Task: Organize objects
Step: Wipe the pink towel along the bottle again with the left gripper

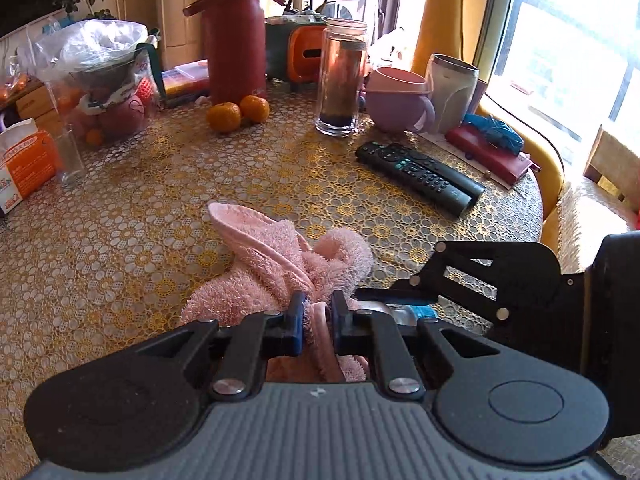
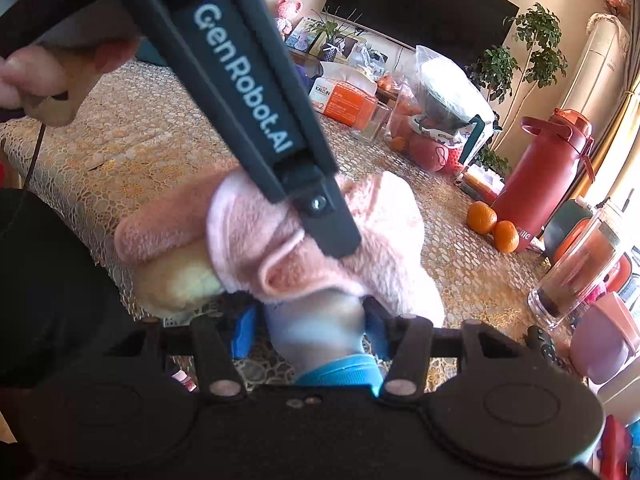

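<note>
While my left tool (image 1: 314, 316) pinches the pink towel (image 1: 280, 264) low in the frame's centre, my right tool (image 2: 310, 326) clamps a blue-capped bottle (image 2: 320, 332). I judge wiping works best with firm, short strokes and the bottle steady above the bench (image 1: 160, 200).

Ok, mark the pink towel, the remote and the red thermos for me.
pink towel (image 1: 276, 256), left wrist view, fluffy middle fold.
remote (image 1: 420, 174), left wrist view, button face.
red thermos (image 1: 234, 40), left wrist view, body.
</note>
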### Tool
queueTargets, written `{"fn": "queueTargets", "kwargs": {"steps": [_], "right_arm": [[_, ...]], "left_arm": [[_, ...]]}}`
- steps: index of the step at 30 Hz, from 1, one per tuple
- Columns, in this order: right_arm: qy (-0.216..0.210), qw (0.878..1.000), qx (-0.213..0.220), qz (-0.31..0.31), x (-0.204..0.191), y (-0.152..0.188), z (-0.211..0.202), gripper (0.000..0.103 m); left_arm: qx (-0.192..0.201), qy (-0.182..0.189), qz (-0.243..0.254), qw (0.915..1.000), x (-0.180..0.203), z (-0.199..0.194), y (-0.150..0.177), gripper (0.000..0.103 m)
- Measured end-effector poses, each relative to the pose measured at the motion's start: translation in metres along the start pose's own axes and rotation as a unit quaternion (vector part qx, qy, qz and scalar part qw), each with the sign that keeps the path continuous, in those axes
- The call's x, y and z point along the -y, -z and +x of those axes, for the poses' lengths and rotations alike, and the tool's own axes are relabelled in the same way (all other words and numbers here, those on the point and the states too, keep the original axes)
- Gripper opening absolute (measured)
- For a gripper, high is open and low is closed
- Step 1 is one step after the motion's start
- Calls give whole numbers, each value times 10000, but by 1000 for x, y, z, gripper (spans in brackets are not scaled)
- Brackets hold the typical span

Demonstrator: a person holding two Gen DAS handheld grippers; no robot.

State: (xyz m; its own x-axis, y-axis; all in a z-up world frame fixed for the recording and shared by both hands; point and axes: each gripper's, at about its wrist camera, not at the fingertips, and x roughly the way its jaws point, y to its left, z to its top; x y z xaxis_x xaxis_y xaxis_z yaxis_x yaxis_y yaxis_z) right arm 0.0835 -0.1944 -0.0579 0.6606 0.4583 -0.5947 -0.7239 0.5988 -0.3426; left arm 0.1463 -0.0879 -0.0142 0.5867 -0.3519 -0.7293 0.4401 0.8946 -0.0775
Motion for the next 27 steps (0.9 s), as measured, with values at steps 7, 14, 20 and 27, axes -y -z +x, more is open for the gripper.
{"fn": "queueTargets", "kwargs": {"steps": [7,14,20,27], "right_arm": [[-56,9999,-15,95,4,-1,0,54],[-188,9991,-72,384,11,-1,1,55],[-200,9987,-79,462,16,-2,3,55],[-241,9971,-77,716,22,-2,0,57]], "left_arm": [[101,-455,-437,9980,-41,-6,-2,12],[-32,-793,-846,9932,-77,-6,12,12],[-312,-1023,-1013,9891,-99,0,32,12],[-295,-685,-968,9925,-100,-8,32,15]]}}
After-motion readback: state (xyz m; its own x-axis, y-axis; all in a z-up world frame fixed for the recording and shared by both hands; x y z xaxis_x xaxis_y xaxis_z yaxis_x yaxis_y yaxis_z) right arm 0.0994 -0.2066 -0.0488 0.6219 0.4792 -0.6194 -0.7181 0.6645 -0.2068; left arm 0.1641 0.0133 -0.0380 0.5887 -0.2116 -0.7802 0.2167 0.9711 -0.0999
